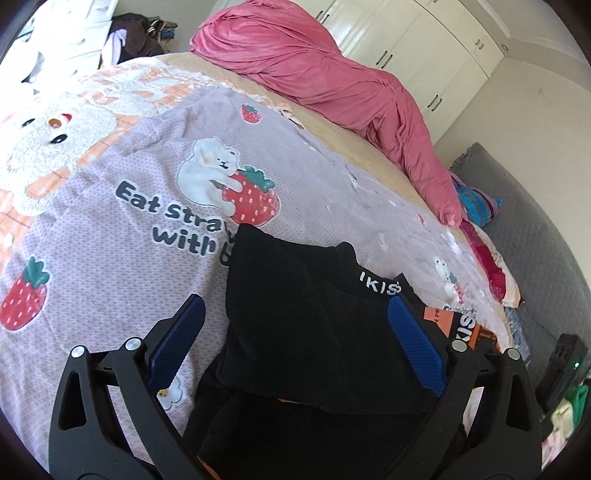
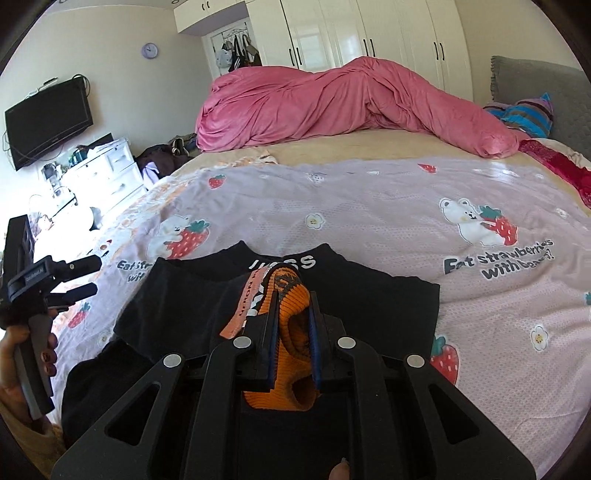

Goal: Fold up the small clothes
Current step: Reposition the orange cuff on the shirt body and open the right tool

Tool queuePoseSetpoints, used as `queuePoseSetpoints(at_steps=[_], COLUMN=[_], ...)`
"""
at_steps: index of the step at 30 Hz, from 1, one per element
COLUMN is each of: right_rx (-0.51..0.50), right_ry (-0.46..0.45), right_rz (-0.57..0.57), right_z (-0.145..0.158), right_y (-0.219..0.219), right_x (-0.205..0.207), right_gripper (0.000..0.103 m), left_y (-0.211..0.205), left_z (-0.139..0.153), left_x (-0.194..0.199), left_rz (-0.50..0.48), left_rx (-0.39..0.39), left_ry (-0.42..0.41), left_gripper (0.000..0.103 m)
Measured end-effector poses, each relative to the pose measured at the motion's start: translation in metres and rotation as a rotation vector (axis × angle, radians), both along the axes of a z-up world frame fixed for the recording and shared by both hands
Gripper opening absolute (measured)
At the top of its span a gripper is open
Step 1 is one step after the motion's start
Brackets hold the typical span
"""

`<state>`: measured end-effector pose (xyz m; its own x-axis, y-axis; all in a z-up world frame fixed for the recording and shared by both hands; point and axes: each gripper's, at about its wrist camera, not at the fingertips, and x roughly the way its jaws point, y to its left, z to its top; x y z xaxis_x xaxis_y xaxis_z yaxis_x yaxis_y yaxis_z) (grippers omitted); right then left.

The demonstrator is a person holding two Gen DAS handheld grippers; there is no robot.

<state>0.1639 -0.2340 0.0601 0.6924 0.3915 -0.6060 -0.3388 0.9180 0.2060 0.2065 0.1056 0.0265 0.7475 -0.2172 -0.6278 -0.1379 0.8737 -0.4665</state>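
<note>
A small black garment (image 2: 369, 295) with white collar lettering lies on the strawberry-print bedspread (image 2: 369, 206). It also shows in the left wrist view (image 1: 314, 325), partly folded over itself. My right gripper (image 2: 293, 306) is shut on the garment's orange knit cuff (image 2: 291, 295) and holds it bunched above the black body. My left gripper (image 1: 295, 314) is open, its blue pads (image 1: 410, 332) straddling the black fabric just above it. The left gripper also shows at the left edge of the right wrist view (image 2: 79, 277), held in a hand.
A pink duvet (image 2: 332, 107) is heaped across the far side of the bed. A striped pillow (image 2: 524, 114) and grey headboard (image 2: 546, 85) are far right. A white dresser (image 2: 107, 173), a wall TV (image 2: 48, 118) and wardrobes (image 2: 369, 33) stand beyond.
</note>
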Motion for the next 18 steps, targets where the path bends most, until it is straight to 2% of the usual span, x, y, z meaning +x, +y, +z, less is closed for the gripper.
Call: queuePoseSetpoints(at_steps=[2,6,7,9,11,18], right_rx=[-0.014,-0.022,-0.021,-0.021,-0.021,-0.042], right_ry=[-0.001,0.021,0.025,0.032,0.037,0.037], right_rz=[-0.005,-0.014,-0.016,-0.022,-0.023,-0.025], right_z=[-0.001,-0.007,-0.008,-0.010,-0.011,-0.013], right_y=[-0.001,-0.003,-0.004,-0.006,-0.007,-0.005], right_x=[0.001,0.003,0.003,0.004,0.004,0.003], right_gripper=[0.012,0.013,0.013,0.013,0.013,0.013], left_y=[-0.006,-0.017,-0.020,-0.028,-0.034,-0.046], left_z=[-0.002,-0.008,-0.010,-0.014,-0.017,-0.026], left_x=[0.003,0.009,0.011,0.016,0.018,0.022], left_rz=[-0.014,-0.058,-0.073,-0.099,-0.116,-0.147], left_rx=[0.018,0.041,0.049,0.070,0.090,0.123], left_ry=[0.005,0.015,0.020,0.036,0.048,0.076], left_gripper=[0.083,0.052,0.049,0.035,0.030,0.030])
